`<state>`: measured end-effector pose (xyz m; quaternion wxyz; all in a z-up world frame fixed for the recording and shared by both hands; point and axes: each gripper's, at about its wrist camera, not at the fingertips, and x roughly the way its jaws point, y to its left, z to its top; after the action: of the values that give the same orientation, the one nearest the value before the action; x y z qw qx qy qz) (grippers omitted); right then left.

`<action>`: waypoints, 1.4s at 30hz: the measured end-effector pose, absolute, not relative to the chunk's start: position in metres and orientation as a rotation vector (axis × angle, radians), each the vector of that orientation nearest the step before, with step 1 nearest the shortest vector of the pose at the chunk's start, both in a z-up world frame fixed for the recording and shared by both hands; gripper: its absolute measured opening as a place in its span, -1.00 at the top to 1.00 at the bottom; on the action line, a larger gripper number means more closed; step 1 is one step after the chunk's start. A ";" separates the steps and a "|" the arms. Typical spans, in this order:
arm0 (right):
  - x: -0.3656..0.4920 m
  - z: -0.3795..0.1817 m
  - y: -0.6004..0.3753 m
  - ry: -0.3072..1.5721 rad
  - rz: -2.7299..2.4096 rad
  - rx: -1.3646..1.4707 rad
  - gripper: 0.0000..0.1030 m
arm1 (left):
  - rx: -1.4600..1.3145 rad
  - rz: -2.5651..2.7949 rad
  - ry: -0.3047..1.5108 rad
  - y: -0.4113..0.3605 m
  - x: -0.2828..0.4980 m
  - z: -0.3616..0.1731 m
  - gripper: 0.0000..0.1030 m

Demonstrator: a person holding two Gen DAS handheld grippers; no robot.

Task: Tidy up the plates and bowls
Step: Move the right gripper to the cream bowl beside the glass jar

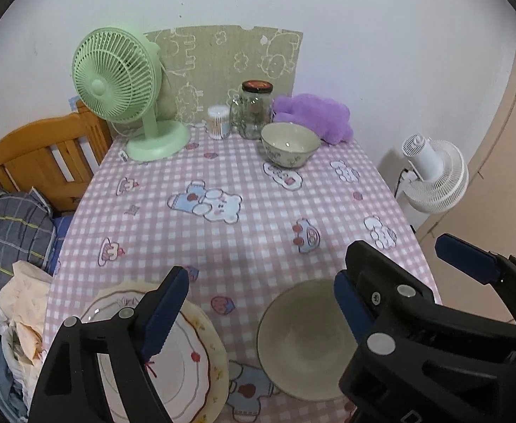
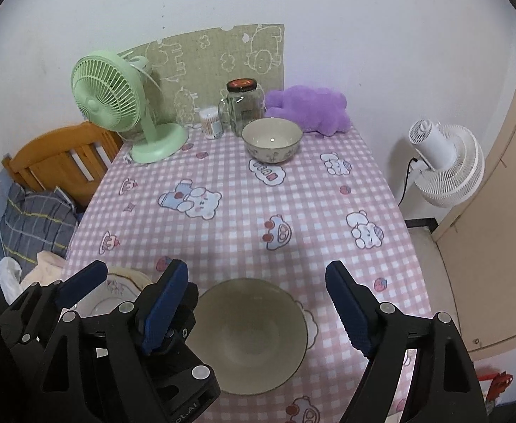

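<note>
Left wrist view: left gripper (image 1: 258,317) fingers spread wide, holding nothing; stacked plates (image 1: 194,359) lie flat under its left finger, plain bowl (image 1: 302,342) upright beside them on the surface. Round, so no long axis; mouths face up.

Right wrist view: right gripper (image 2: 258,313) wide open, empty, above plain bowl (image 2: 247,335). Patterned bowl (image 2: 272,141) sits far back. I'd fetch that next, pinching its rim squarely.

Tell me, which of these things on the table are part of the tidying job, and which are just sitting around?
Part of the job: stacked plates, plain bowl, patterned bowl.

Just lying about: green fan, glass jar, cotton swab tub, purple plush, white fan.
</note>
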<state>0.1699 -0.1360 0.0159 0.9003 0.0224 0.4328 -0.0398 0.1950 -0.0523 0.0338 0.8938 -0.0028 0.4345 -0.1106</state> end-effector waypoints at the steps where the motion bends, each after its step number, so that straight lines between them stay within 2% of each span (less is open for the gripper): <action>1: 0.174 0.017 -0.138 0.891 -0.076 0.040 -0.61 | -0.004 -0.222 0.898 -0.054 0.197 0.034 -0.67; 20: 0.287 0.025 -0.202 0.872 0.136 0.011 -0.61 | 0.022 -0.034 0.873 -0.115 0.294 0.047 -0.62; 34: 0.379 -0.004 -0.251 0.872 0.145 0.049 -0.61 | 0.034 0.016 0.875 -0.155 0.381 0.021 -0.62; 42: 0.434 -0.024 -0.258 0.871 0.110 0.045 -0.61 | 0.026 -0.026 0.879 -0.164 0.435 -0.001 -0.52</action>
<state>0.4336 -0.2583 -0.0240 0.9050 0.0217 0.4216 0.0530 0.4347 -0.1640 -0.0008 0.9048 0.0126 0.4255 -0.0126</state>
